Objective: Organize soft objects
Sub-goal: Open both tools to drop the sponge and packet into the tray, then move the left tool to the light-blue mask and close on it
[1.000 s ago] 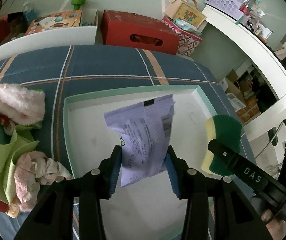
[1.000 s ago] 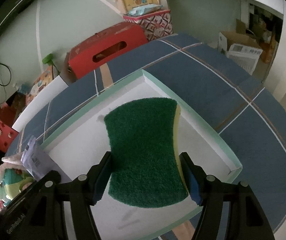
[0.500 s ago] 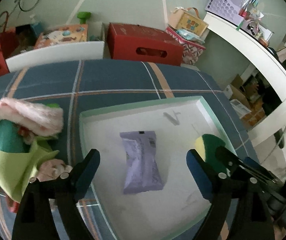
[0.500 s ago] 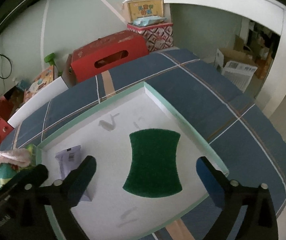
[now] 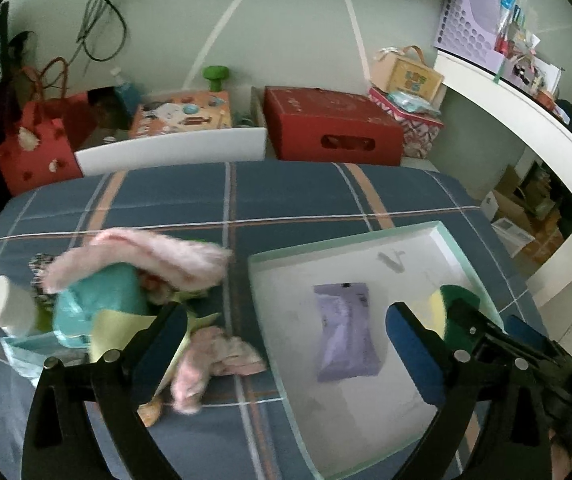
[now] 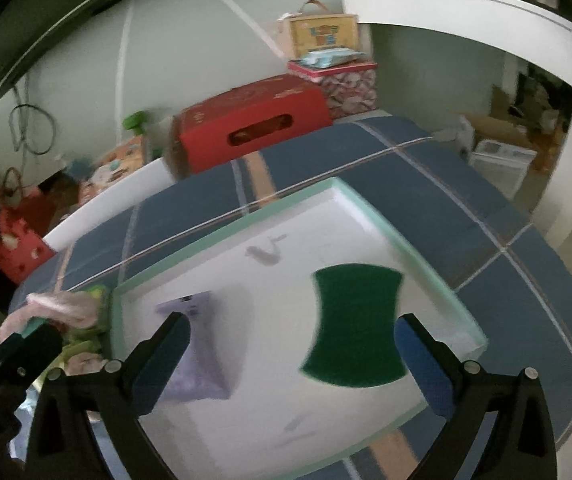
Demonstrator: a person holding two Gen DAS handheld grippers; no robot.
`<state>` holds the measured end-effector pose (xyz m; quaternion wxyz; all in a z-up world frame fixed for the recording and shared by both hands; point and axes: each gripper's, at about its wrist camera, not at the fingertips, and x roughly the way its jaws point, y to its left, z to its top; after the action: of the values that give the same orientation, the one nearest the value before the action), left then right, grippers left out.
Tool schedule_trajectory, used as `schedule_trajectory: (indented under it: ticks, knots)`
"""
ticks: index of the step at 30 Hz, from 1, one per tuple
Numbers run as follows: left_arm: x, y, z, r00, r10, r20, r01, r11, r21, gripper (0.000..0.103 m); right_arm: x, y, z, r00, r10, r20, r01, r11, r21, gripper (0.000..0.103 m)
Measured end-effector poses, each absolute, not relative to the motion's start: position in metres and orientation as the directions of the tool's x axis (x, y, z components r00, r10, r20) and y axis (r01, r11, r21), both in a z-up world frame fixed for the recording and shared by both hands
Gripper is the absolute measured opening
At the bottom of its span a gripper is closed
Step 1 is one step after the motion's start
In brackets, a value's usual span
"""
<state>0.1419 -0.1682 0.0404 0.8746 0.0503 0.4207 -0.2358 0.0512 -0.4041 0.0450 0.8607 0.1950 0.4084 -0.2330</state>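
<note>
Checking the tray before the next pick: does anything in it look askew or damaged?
Nothing stands out. The lilac plastic packet and the green scouring sponge lie flat, apart, inside the white tray with the mint-green rim. Only faint grey smudges mark its floor.

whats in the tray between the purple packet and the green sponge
Only bare white tray floor separates the purple packet from the green sponge; the right wrist view shows it best.

A lived-in home room: plaid-covered bed [image 5: 306, 196], red cardboard box [image 5: 334, 130] and gift bags against the wall (toys too), cluttered white shelf [image 5: 526, 120].
</note>
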Motion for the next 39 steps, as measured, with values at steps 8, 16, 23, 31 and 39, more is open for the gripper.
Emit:
schedule_trajectory:
  ticks: [8, 16, 23, 31, 39]
  knots:
    - [0.162, -0.113, 0.044, 0.574, -0.223, -0.788, 0.322, 0.946, -0.033, 0.100, 0.065, -0.366, 0.059, 0.636, -0.135, -0.759, 0.434, 0.876, 0.209, 0.103]
    - [0.182, -0.049, 0.043, 0.584, -0.153, -0.797, 0.149, 0.986, -0.080, 0.100, 0.083, -0.323, 0.060, 0.620, -0.144, -0.772, 0.360, 0.925, 0.117, 0.103]
    - [0.193, -0.003, 0.042, 0.582, -0.133, -0.802, 0.034, 0.990, -0.139, 0.100, 0.090, -0.294, 0.061, 0.648, -0.104, -0.755, 0.289, 0.950, 0.117, 0.103]
    - [0.199, 0.021, 0.033, 0.560, -0.149, -0.815, -0.020, 0.981, -0.193, 0.100, 0.101, -0.263, 0.063, 0.655, -0.128, -0.745, 0.265, 0.962, 0.068, 0.103]
    - [0.206, 0.052, 0.025, 0.547, -0.154, -0.823, -0.091, 0.966, -0.242, 0.100, 0.123, -0.236, 0.064, 0.654, -0.015, -0.757, 0.199, 0.968, 0.152, 0.103]
